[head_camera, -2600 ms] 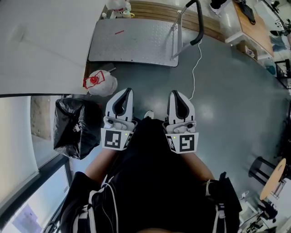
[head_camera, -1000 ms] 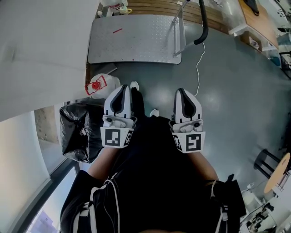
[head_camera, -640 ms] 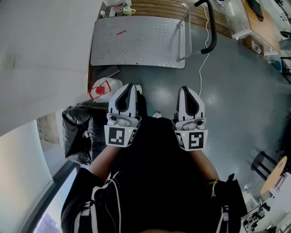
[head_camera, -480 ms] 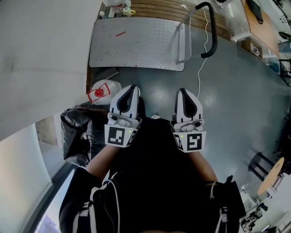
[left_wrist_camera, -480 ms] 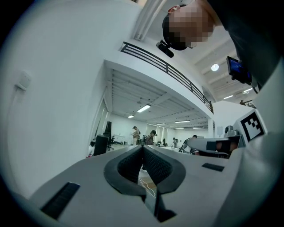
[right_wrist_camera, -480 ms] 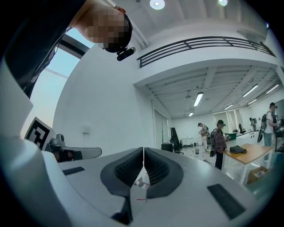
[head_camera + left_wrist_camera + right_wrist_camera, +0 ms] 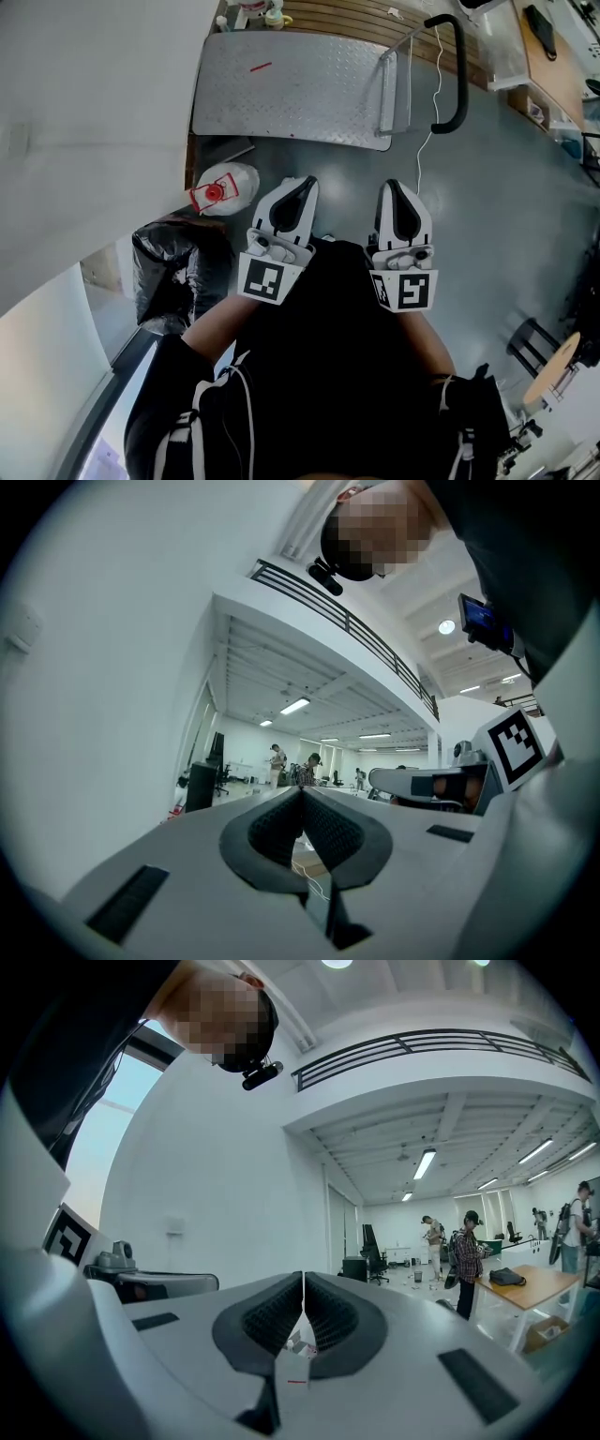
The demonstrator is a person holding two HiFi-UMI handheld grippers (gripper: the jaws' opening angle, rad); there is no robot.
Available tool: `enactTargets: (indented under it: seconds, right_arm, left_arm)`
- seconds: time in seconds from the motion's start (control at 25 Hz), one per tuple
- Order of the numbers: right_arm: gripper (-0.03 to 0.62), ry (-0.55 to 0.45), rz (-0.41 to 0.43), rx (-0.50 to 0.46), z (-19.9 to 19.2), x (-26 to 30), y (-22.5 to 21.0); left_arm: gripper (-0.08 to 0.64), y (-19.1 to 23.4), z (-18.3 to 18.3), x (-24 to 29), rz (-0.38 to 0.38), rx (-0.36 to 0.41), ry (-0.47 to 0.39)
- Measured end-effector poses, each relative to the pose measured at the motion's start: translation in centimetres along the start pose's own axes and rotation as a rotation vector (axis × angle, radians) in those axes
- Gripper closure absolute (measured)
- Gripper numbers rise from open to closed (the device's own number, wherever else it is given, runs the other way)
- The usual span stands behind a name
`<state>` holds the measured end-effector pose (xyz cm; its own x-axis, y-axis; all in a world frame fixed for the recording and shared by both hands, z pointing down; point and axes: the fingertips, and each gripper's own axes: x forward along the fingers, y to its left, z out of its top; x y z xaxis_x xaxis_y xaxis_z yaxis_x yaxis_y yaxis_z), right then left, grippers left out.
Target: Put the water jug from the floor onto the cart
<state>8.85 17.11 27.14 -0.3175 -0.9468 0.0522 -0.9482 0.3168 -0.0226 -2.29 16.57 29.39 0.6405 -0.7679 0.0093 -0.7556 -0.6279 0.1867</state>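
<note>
Water jug (image 7: 225, 183), white with a red cap (image 7: 214, 193), sits on the floor (image 7: 506, 206) just to the left of the left claw (image 7: 302, 184), near its tip but not touching it. Whether the jug stands upright or lies tipped is hard to tell from above. Both claws point level, side by side in front of the person. The left claw has its jaws pressed together with nothing between them, and the right claw (image 7: 397, 187) is likewise closed and empty; each claw's own view shows only the open hall beyond the pads. The cart (image 7: 300, 94) lies ahead of both claws, past the jug, its metal deck bare, and its black handle (image 7: 452, 70) is ahead and to the right of the right claw. A black bag (image 7: 178, 267) slumps to the left of the left claw, behind the jug. As I judge it, no part of the task is done: the jug is ungripped, so reaching down, opening a claw, taking hold and lifting it onto the deck all remain.
</note>
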Motion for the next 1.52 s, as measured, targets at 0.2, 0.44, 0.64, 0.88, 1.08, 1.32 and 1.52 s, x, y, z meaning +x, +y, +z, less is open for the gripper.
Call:
enactTargets:
  seconds: [0.2, 0.44, 0.64, 0.88, 1.08, 1.32, 1.52]
  right_arm:
    - [0.572, 0.037, 0.046, 0.018, -0.6, 4.0, 1.8]
    - [0.572, 0.057, 0.047, 0.033, -1.1, 7.3, 2.1]
    - [0.572, 0.071, 0.065, 0.033, -2.0, 9.3, 4.0]
    - [0.572, 0.089, 0.076, 0.030, -2.6, 10.7, 4.9]
    - [0.572, 0.079, 0.064, 0.067, -2.8, 10.3, 4.4]
    - [0.574, 0.089, 0.097, 0.033, -2.7, 10.8, 4.5]
    - [0.574, 0.036, 0.145, 0.009, -1.0, 11.9, 4.1]
  left_arm:
    - [0.541, 5.9, 1.0, 0.0, 0.130, -0.044, -0.031]
    - [0.541, 11.1, 1.5, 0.1, 0.181, -0.068, -0.026]
    - [0.541, 12.9, 1.0, -0.4, 0.191, -0.084, -0.028]
    - [0.541, 16.2, 0.9, -1.1, 0.234, -0.080, -0.031]
    - [0.541, 19.8, 1.7, -2.2, 0.323, -0.060, -0.049]
    - [0.541, 19.9, 1.3, -3.3, 0.379, -0.047, -0.030]
    - [0.541, 18.6, 1.6, -3.2, 0.408, -0.020, -0.040]
